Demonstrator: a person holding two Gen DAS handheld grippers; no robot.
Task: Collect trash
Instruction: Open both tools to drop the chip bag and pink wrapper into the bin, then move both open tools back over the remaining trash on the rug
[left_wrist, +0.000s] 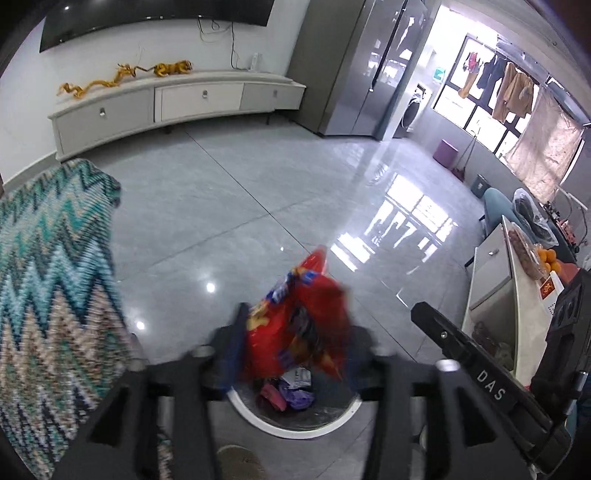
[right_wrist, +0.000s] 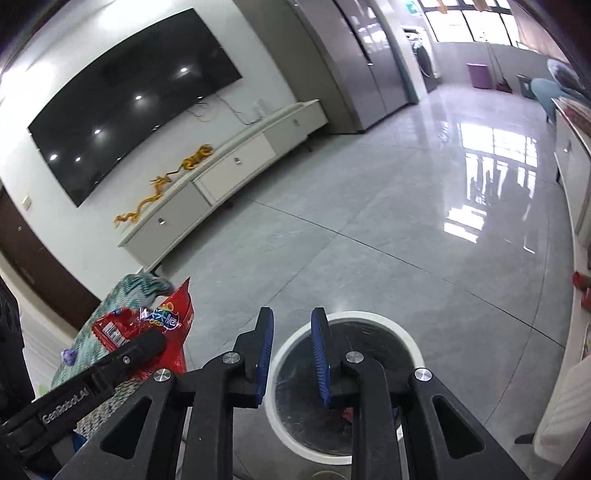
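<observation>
While the grey tiled floor (right_wrist: 369, 229) fills most of both views, the round white-rimmed trash bin (right_wrist: 288, 354) standing on it serves as the landmark here. Far beyond the bin a long white TV cabinet (left_wrist: 177, 99) runs along the wall under a dark wall-mounted television (right_wrist: 129, 125), with golden dragon figures (left_wrist: 122, 77) lying on its top. To the right of that cabinet, further from the bin, stands a tall grey refrigerator (left_wrist: 354, 66). Left of the bin lies a teal zigzag-patterned fabric (left_wrist: 48, 288), close to its rim. Right of the bin stands a white worktop (left_wrist: 517, 291) carrying bagged food and oranges (left_wrist: 546, 255).

The left tool (left_wrist: 295, 332) hangs directly over the bin, its jaws standing about half open — the red snack bag (left_wrist: 295, 321) sits between them, blurred, and whether the pads press on it cannot be told. The bag's lower end is just above the bin's mouth. In the right wrist view the same bag shows left of the bin, beside the left tool's black finger.

The right tool (right_wrist: 291, 347) points down at the bin's near rim, its blue pads (right_wrist: 266, 350) a narrow gap apart with nothing between them.

Inside the bin lie small scraps — a purple wrapper (left_wrist: 295, 397), a pink piece (left_wrist: 273, 397) and a white printed one (left_wrist: 299, 376).
</observation>
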